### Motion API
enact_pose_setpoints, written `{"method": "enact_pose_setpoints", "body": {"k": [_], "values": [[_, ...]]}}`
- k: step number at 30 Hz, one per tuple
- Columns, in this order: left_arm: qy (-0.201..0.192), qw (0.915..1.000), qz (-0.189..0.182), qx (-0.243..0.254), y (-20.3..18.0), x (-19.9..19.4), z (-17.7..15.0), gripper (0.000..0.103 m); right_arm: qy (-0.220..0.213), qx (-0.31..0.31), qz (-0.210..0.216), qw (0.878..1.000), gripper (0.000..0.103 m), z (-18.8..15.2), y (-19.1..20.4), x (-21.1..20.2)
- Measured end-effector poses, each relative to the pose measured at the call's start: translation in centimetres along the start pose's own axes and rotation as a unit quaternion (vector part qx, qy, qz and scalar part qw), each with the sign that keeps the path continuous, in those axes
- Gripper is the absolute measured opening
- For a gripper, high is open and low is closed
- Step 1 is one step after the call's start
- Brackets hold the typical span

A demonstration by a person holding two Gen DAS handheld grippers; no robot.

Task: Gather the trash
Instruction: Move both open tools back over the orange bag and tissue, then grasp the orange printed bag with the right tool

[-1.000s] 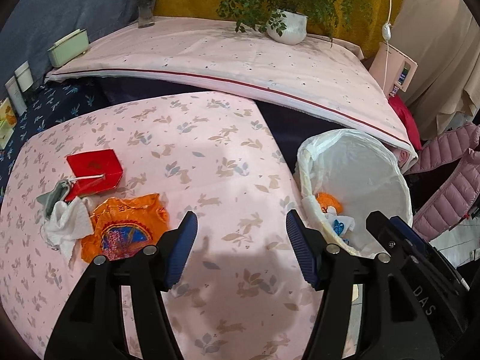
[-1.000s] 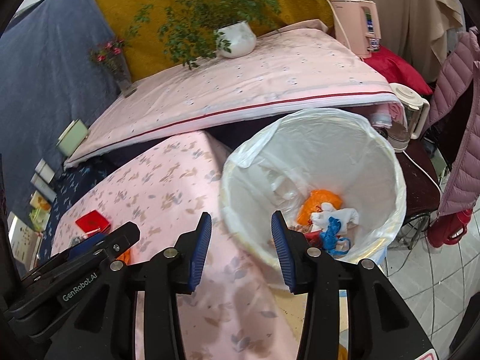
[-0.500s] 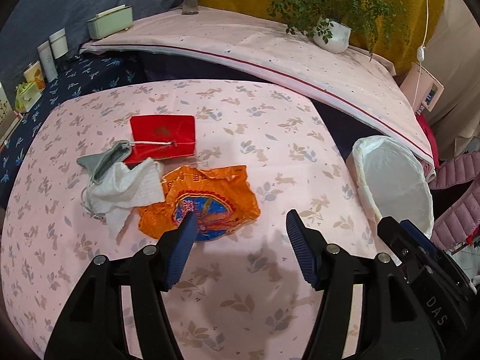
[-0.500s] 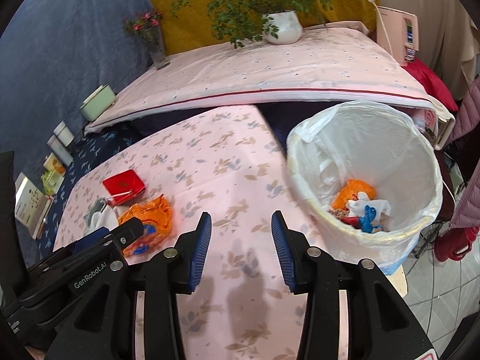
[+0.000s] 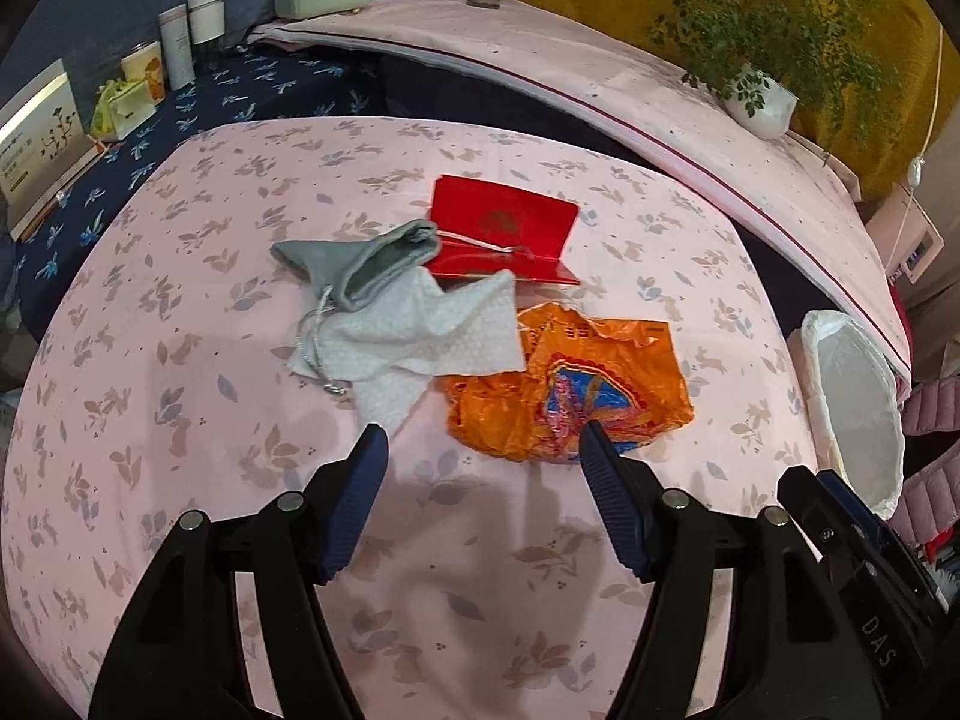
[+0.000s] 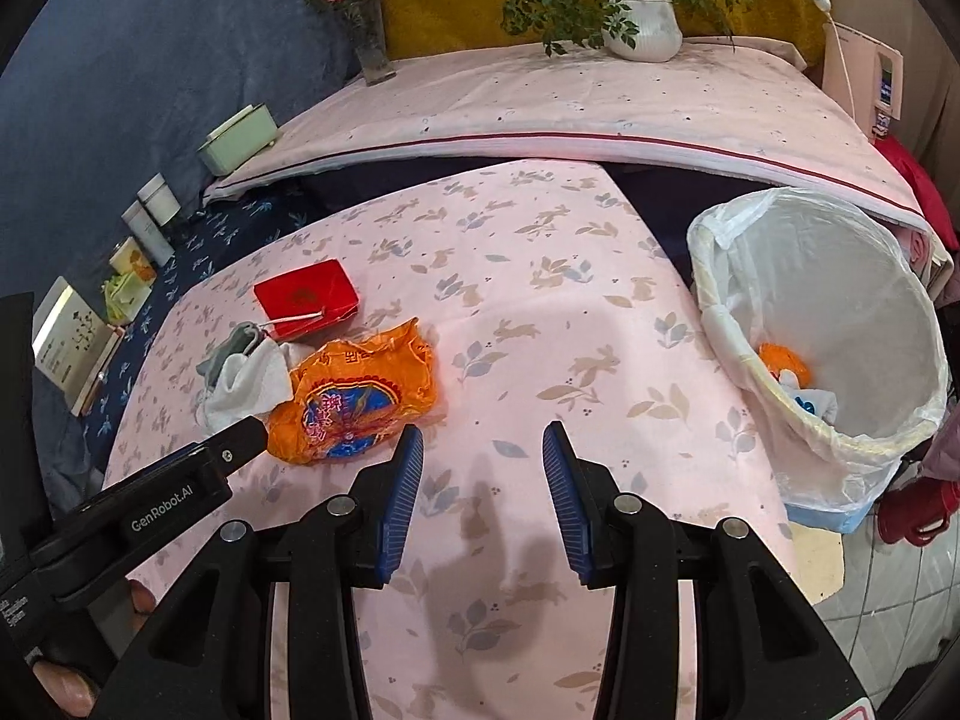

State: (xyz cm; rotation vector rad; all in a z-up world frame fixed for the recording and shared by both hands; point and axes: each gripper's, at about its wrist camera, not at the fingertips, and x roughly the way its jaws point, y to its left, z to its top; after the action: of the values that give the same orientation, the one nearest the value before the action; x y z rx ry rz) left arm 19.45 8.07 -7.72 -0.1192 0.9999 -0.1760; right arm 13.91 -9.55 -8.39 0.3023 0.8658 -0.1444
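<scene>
A crumpled orange wrapper [image 5: 576, 387] [image 6: 354, 399] lies on the pink leaf-print tablecloth [image 5: 198, 396] beside a white tissue [image 5: 414, 336] [image 6: 249, 384], a grey drawstring pouch [image 5: 360, 261] [image 6: 225, 351] and a red envelope [image 5: 501, 231] [image 6: 303, 297]. My left gripper [image 5: 480, 444] hovers just short of the wrapper and the tissue, jaws opening, nothing between them. My right gripper [image 6: 480, 444] stands open and empty over bare cloth, to the right of the wrapper. The white-lined trash bin [image 5: 855, 402] [image 6: 834, 312] holds several scraps.
A raised shelf under pale pink cloth [image 6: 600, 108] runs behind the table with a potted plant [image 6: 642, 30], a flower vase [image 6: 369, 48] and a green box [image 6: 240, 138]. Small boxes and tins [image 5: 180, 42] stand on dark blue cloth at the left. Pink jackets [image 5: 933, 420] hang past the bin.
Both grippers have swung left from the bin toward the trash pile. The wrapper, tissue and envelope now sit central in the left wrist view; the bin has slid to the right edge.
</scene>
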Motion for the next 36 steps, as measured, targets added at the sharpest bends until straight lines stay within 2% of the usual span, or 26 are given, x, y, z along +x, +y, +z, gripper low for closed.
{"method": "enact_pose_setpoints", "body": {"k": [5,9,13,18,20,21,23,25,26,27,29,31,36], "values": [[0.005,0.9995,0.003,-0.032,2.1,0.4,0.7,0.064,0.008,-0.008,0.001,1.0,0.041,0.2,1.1,1.2],[0.005,0.9982,-0.003,-0.06,3.2,0.8,1.6,0.071,0.016,-0.012,0.002,1.0,0.041,0.7,1.8,2.5],[0.006,0.9971,-0.008,-0.075,3.3,1.6,2.7,0.075,0.024,-0.012,0.002,1.0,0.041,1.2,2.4,4.1],[0.012,0.9969,-0.012,-0.077,2.9,3.2,4.0,0.074,0.039,-0.004,0.0,0.999,0.041,1.7,2.7,6.5],[0.014,0.9974,-0.016,-0.068,2.4,3.7,4.3,0.062,0.043,-0.001,-0.001,0.999,0.041,1.8,2.8,7.1],[0.017,0.9977,-0.014,-0.063,2.2,4.1,4.4,0.059,0.045,0.0,-0.001,0.999,0.041,1.9,2.9,7.5],[0.023,0.998,-0.016,-0.056,1.8,4.6,4.5,0.041,0.049,-0.003,-0.001,0.999,0.041,2.0,3.1,8.1],[0.033,0.998,-0.017,-0.051,1.6,5.2,4.4,0.029,0.053,-0.007,-0.004,0.999,0.041,1.9,3.2,8.6],[0.037,0.9979,-0.017,-0.05,1.5,5.4,4.3,0.023,0.054,-0.008,-0.007,0.998,0.038,1.7,3.2,8.7],[0.041,0.9979,-0.015,-0.047,1.4,5.6,4.1,0.02,0.057,-0.008,-0.009,0.998,0.03,1.6,3.1,8.9],[0.044,0.9982,-0.013,-0.038,1.2,5.7,3.6,0.006,0.063,-0.007,-0.01,0.998,0.019,1.2,2.9,9.0],[0.048,0.9981,-0.02,-0.033,1.0,5.7,3.2,0.001,0.061,-0.005,-0.006,0.998,0.017,1.0,2.6,8.8],[0.05,0.9983,-0.025,-0.016,-0.1,4.7,1.4,0.0,0.055,0.0,-0.001,0.998,0.014,0.2,1.6,7.2]]}}
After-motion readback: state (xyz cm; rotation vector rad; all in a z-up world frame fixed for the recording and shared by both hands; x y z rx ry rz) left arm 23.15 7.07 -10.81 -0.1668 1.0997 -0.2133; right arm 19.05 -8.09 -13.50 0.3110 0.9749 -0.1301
